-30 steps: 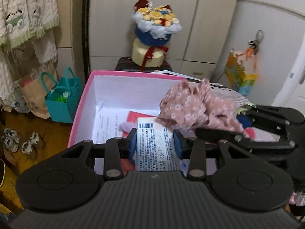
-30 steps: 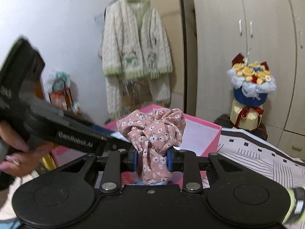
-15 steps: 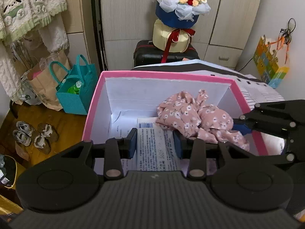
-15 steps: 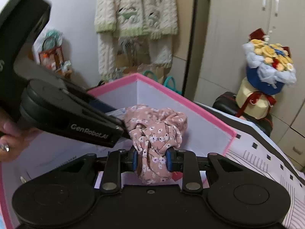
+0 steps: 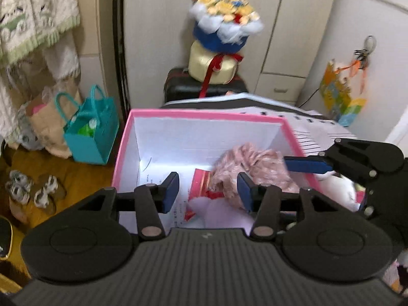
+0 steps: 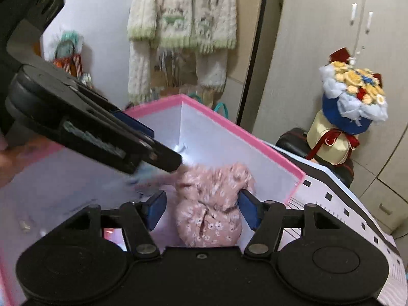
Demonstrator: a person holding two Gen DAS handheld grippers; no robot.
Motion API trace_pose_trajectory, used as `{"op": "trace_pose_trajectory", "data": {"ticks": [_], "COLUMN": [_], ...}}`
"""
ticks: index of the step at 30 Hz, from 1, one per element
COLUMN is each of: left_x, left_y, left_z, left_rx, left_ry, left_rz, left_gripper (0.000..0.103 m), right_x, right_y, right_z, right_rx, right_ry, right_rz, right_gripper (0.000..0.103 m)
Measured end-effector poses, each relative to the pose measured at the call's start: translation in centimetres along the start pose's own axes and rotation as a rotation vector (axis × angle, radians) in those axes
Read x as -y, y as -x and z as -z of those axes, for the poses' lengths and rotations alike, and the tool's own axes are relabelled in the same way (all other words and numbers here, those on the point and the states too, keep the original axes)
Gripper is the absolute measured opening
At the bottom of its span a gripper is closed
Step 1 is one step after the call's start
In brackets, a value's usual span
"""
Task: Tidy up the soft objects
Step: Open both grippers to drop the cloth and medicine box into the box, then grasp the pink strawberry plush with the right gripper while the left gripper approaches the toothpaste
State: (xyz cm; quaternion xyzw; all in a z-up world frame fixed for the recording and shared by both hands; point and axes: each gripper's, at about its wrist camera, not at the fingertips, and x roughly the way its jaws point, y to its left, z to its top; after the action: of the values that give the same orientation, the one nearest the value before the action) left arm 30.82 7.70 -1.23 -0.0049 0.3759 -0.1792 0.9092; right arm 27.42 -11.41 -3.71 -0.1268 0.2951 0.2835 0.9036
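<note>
A pink floral cloth (image 5: pixel 255 164) lies crumpled inside the pink-rimmed white box (image 5: pixel 204 116), at its right side. My left gripper (image 5: pixel 207 191) is open and empty over the box. My right gripper (image 6: pixel 202 207) is open, its jaws apart on either side of the cloth (image 6: pixel 211 204), which rests in the box (image 6: pixel 239 132). In the left wrist view the right gripper reaches in from the right over the box rim. In the right wrist view the left gripper crosses from the upper left.
Papers and a red card (image 5: pixel 201 178) lie on the box floor. A flower bouquet (image 5: pixel 221 33) stands on a black case behind. A teal bag (image 5: pixel 89 132) and shoes (image 5: pixel 30 188) sit on the floor at left. A striped bedsheet (image 6: pixel 344 209) lies right of the box.
Both grippers have opened. The left one let go of the printed paper, and the right one let go of the floral cloth, which now lies in the box.
</note>
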Motion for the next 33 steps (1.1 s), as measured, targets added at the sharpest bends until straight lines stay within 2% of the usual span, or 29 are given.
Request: {"op": "trace_pose_trajectory", "data": {"ticks": [5,11,15,21,27,33], "left_x": [1.2,3.4,5.4,9.4,13.2,16.7], "left_y": [3.7,7.9,10.3,13.8,15.1,13.9], "left_z": [1.0,2.8,4.1,6.6,8.9,10.8], "left_rx": [0.016,0.027,0.02,0.069,0.059,0.013], "left_ry": [-0.052,-0.105,-0.157,-0.293,-0.367,-0.425], "left_rz": [0.024,0.061,0.092,0.125,0.209,0.296], "left_gripper": [0.049,0.051,0.051,0.051,0.051,0.051], "right_x": [0.7,1.1,0.7,-0.2,0.0,1.6], "right_y": [5.1,10.2,13.2,17.6,21.3,23.1], "right_z": [1.6,3.7,5.1,7.4,9.7,12.5], "right_rx": [0.057,0.075,0.082,0.111,0.144,0.133], "right_ry": [-0.08,-0.147,-0.163,-0.144,-0.142,-0.187], "right_rz": [-0.034,-0.056,-0.051,-0.011,0.065,0.112], "right_gripper": [0.067,0.069,0.071,0.073,0.076,0.077]}}
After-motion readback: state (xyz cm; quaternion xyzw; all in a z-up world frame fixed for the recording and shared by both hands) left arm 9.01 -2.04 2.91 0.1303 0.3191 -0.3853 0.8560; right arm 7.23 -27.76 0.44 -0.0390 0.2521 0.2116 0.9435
